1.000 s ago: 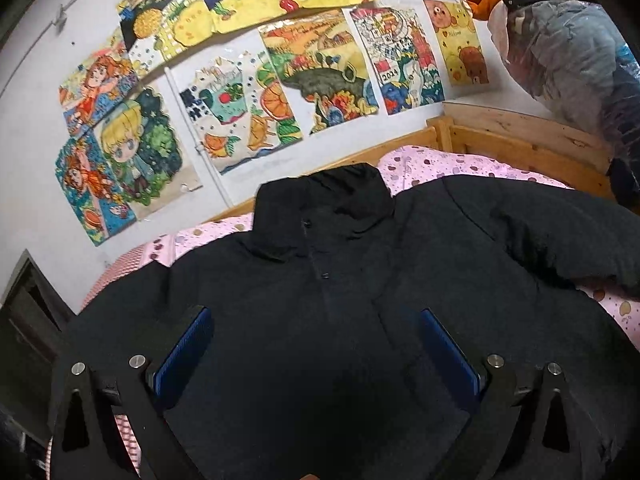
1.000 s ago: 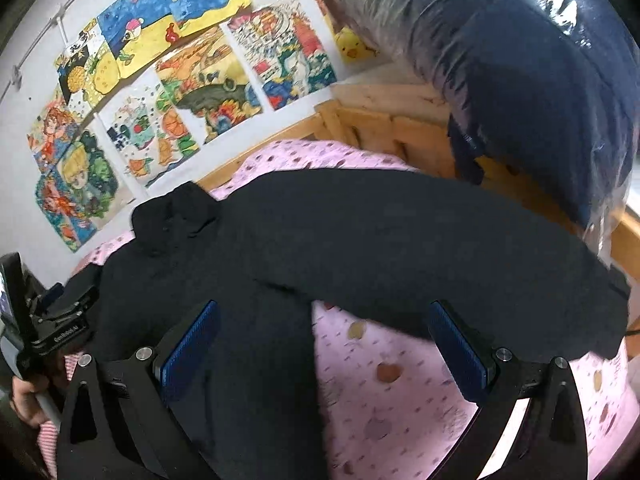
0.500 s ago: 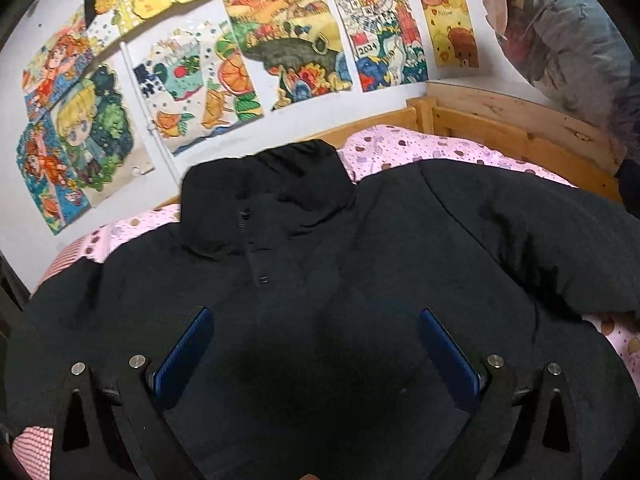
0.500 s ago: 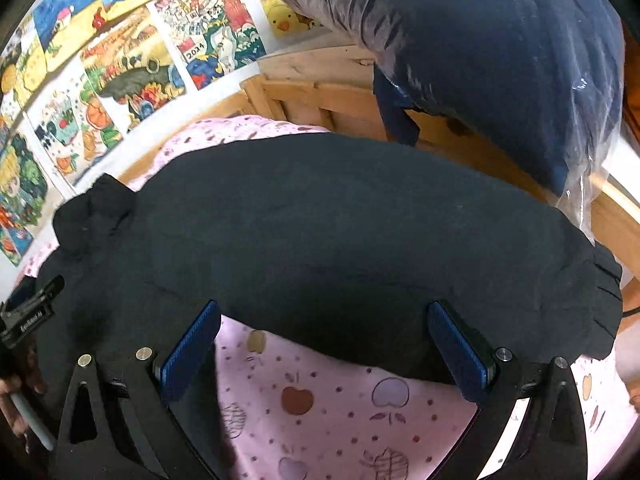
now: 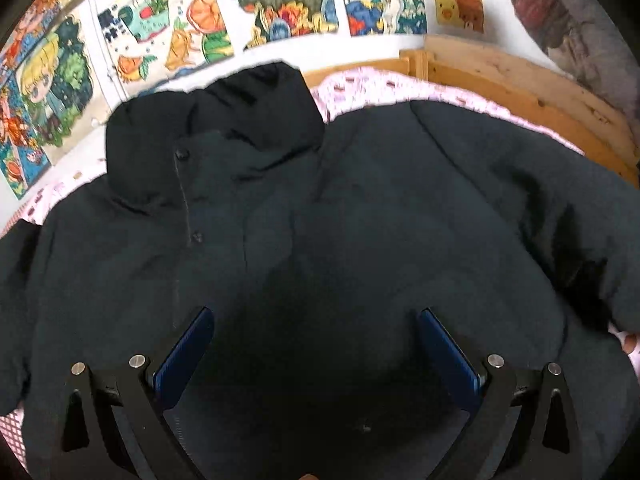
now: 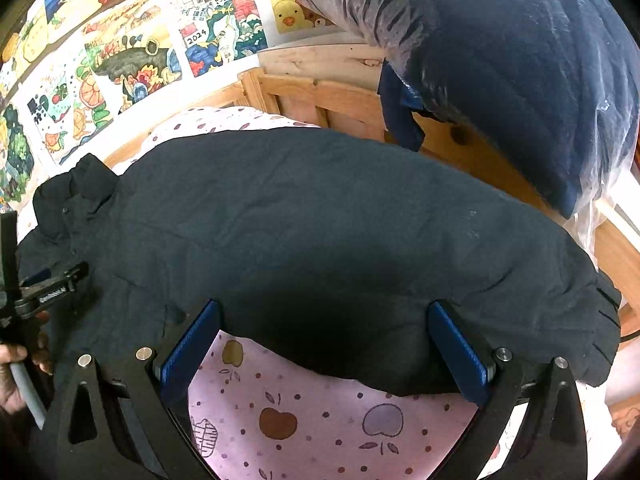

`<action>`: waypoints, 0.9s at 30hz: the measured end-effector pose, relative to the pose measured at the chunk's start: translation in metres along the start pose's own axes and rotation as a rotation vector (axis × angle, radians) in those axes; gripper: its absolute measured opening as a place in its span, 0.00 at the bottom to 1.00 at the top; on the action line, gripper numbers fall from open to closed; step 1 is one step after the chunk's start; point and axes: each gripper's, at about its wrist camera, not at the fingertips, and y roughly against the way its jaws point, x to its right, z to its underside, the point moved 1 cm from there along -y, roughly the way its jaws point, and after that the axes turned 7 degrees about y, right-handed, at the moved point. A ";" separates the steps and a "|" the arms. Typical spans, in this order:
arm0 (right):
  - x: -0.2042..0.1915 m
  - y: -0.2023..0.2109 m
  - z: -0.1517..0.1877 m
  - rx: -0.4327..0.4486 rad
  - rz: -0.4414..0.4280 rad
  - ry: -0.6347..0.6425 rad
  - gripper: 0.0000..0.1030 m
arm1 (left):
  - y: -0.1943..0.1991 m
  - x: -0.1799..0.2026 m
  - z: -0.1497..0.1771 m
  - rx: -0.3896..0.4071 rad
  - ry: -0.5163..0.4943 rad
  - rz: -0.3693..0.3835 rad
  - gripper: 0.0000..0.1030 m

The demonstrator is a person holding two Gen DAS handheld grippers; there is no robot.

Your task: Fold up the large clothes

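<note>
My right tongs (image 6: pixel 324 354) are spread wide with nothing between the blue pads (image 6: pixel 456 350), poised over the lower edge of the jacket's outstretched sleeve (image 6: pixel 360 240), where the black cloth meets the pink fruit-print sheet (image 6: pixel 320 428). My left tongs (image 5: pixel 312 352) are just as wide apart and equally empty, held above the chest of the black padded jacket (image 5: pixel 320 240), to the right of the button placket (image 5: pixel 186 208).

The jacket lies front-up on the bed, collar (image 5: pixel 216 120) toward the wall of drawings (image 5: pixel 280 4), sleeve stretched out toward the wooden bed frame (image 6: pixel 320 100).

I judge the sleeve is the first thing to fold in, and here is what worries me. The padding is thick and slippery, so if I close on too shallow a bite at the edge, I expect only the outer shell to pinch and slide out mid-lift. If I go too deep, I may catch the sheet along with the sleeve and drag it up. The sleeve is long and heavy; lifted from the middle, its cuff (image 6: pixel 604 320) would likely sag and trail into a messy fold. The plastic-wrapped bundle (image 6: pixel 520 60) hanging close above the cuff end could snag a high swing. With the left tongs not pinning the body, the whole jacket may slide toward the pull.
</note>
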 end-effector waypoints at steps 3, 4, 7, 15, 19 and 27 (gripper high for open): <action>-0.001 -0.001 0.000 0.010 -0.001 -0.001 0.99 | -0.010 0.002 0.007 -0.029 -0.006 -0.003 1.00; -0.001 -0.002 0.002 0.010 0.003 0.003 0.99 | -0.012 0.003 0.009 -0.034 -0.005 -0.002 1.00; -0.003 -0.004 0.003 0.011 0.018 0.017 0.99 | -0.015 0.003 0.013 -0.037 -0.001 0.005 1.00; -0.004 -0.006 0.002 0.015 0.027 0.010 0.99 | -0.022 0.001 0.016 -0.046 0.010 0.019 1.00; -0.004 -0.008 0.002 0.019 0.023 0.012 0.99 | -0.024 0.003 0.018 -0.045 0.002 0.010 1.00; 0.032 -0.002 -0.009 0.027 -0.177 -0.297 0.99 | -0.026 0.007 0.022 -0.041 -0.013 -0.007 1.00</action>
